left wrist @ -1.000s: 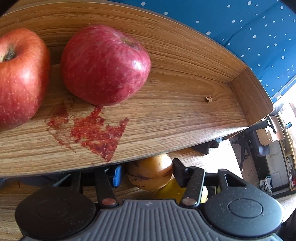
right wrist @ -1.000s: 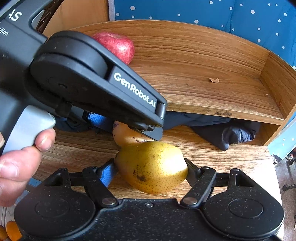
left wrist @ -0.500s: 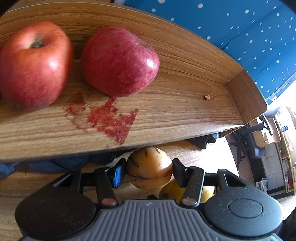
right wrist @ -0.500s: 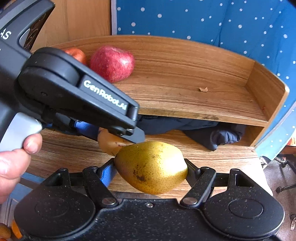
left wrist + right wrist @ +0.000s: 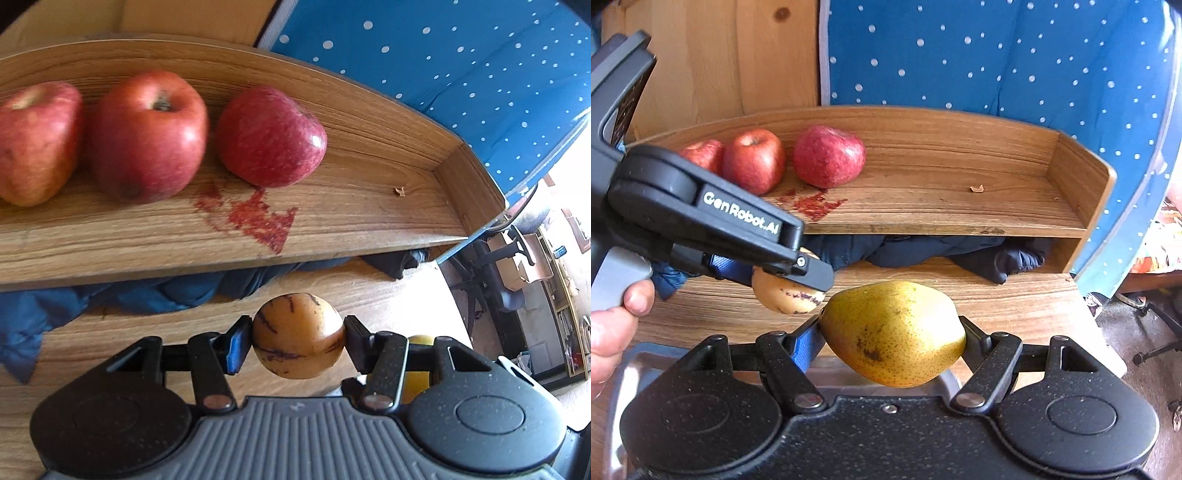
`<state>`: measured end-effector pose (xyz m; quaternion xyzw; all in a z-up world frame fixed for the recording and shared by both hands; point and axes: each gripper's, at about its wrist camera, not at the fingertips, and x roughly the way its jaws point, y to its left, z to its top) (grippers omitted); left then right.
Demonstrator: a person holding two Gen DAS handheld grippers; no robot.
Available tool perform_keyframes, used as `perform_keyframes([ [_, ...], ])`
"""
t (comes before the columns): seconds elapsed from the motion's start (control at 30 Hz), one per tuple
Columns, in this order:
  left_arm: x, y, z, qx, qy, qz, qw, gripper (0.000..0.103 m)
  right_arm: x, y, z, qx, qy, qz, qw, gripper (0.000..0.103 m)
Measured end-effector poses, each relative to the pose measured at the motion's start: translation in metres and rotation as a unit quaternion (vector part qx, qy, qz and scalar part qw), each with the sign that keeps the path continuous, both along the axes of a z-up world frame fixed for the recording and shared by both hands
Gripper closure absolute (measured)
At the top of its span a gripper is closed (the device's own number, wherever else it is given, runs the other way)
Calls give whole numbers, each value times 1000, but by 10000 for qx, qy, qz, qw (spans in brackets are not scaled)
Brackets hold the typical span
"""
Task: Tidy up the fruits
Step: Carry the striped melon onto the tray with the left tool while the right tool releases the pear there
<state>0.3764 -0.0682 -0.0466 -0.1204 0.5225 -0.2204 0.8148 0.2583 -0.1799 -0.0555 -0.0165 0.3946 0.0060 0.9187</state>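
My left gripper (image 5: 298,338) is shut on a round tan fruit with purple streaks (image 5: 298,338), held in the air in front of the wooden shelf (image 5: 332,229). In the right wrist view the same striped fruit (image 5: 783,293) shows under the left gripper's body. My right gripper (image 5: 892,332) is shut on a yellow-green pear (image 5: 892,332), just right of and below the left one. Three red apples (image 5: 827,155) sit in a row at the left of the shelf. A red stain (image 5: 258,218) marks the shelf board in front of them.
Dark blue cloth (image 5: 923,251) is stuffed under the shelf on the wooden table (image 5: 1015,302). A metal tray rim (image 5: 624,373) lies below my right gripper. A hand (image 5: 609,332) holds the left gripper. Blue dotted fabric (image 5: 997,55) hangs behind; the shelf's right half holds one small crumb.
Both grippers have pulled back and risen from the shelf with their fruits still held. The shelf looks smaller and a third apple has come into view at the left.
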Motion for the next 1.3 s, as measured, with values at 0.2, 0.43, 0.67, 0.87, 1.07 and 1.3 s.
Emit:
perform_keyframes([
  [0.2,-21,20,4,-11,-53,-106,9999,46,-25,20,11,19,-12,-121,9999,27],
  [0.43,-49,45,4,16,-63,-295,9995,46,-54,44,13,86,79,-169,9998,27],
  [0.67,-71,66,5,111,-33,-526,9985,46,-71,60,11,150,159,-164,9996,27],
  [0.87,-88,76,1,227,56,-689,9973,46,-79,63,4,152,215,-212,9994,27],
  [1.07,-98,84,-3,366,84,-738,9966,46,-77,65,0,163,258,-212,9993,27],
  [1.3,-102,89,-7,507,153,-725,9960,46,-71,69,-2,125,261,-136,9995,27],
])
